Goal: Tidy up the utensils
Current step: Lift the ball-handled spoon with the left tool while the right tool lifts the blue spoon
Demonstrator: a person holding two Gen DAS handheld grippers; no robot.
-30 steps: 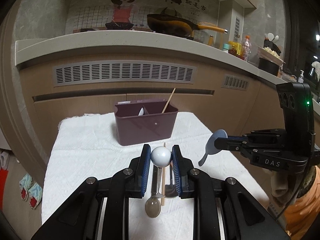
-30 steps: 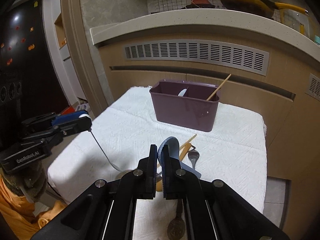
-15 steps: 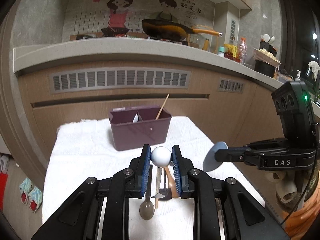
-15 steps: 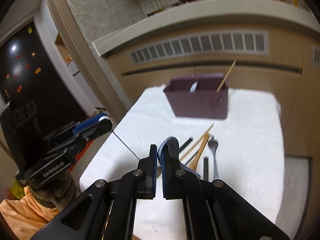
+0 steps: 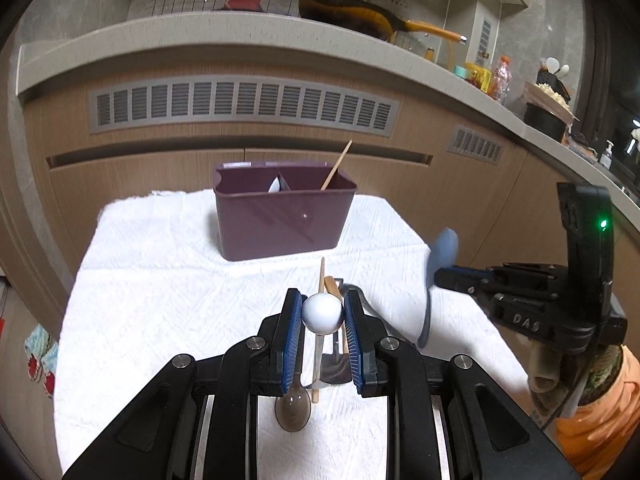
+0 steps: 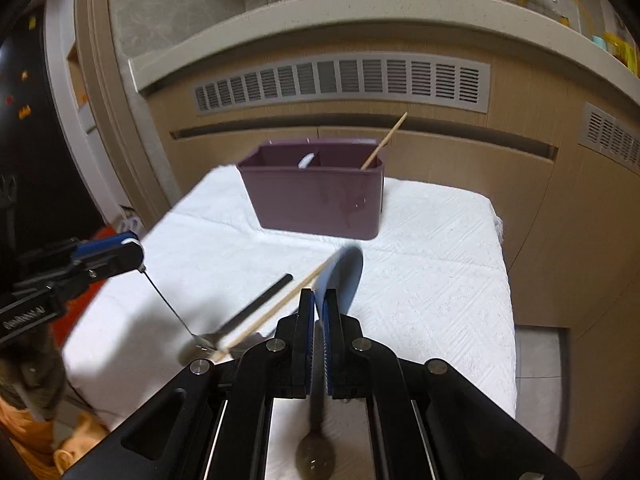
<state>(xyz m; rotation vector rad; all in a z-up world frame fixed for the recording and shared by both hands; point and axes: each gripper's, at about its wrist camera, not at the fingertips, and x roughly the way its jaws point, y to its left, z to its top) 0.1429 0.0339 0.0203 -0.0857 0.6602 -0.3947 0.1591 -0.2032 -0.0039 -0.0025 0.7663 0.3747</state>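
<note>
My left gripper [image 5: 322,312] is shut on the white ball end of a thin-stemmed spoon [image 5: 292,412], whose dark bowl hangs below the pads. In the right wrist view the left gripper [image 6: 132,252] is at the left, the thin stem slanting down from it. My right gripper [image 6: 318,300] is shut on a blue spoon [image 6: 342,276], bowl uppermost. The left wrist view shows the right gripper [image 5: 438,276] over the cloth's right edge. A purple organizer bin [image 5: 280,224] stands at the back of the cloth, holding a white spoon and a chopstick [image 5: 336,164].
On the white cloth [image 5: 160,280] between grippers and bin lie loose chopsticks [image 6: 280,308] and black-handled utensils [image 6: 260,304]. Behind the bin are wooden cabinet fronts with a vent grille [image 5: 240,104] and a counter with a pan [image 5: 352,12]. An orange sleeve [image 5: 592,420] shows at right.
Both grippers have sunk toward the cloth, and the bin looks a little nearer. Each keeps its spoon. The blue spoon has tilted, so its bowl now points up.
</note>
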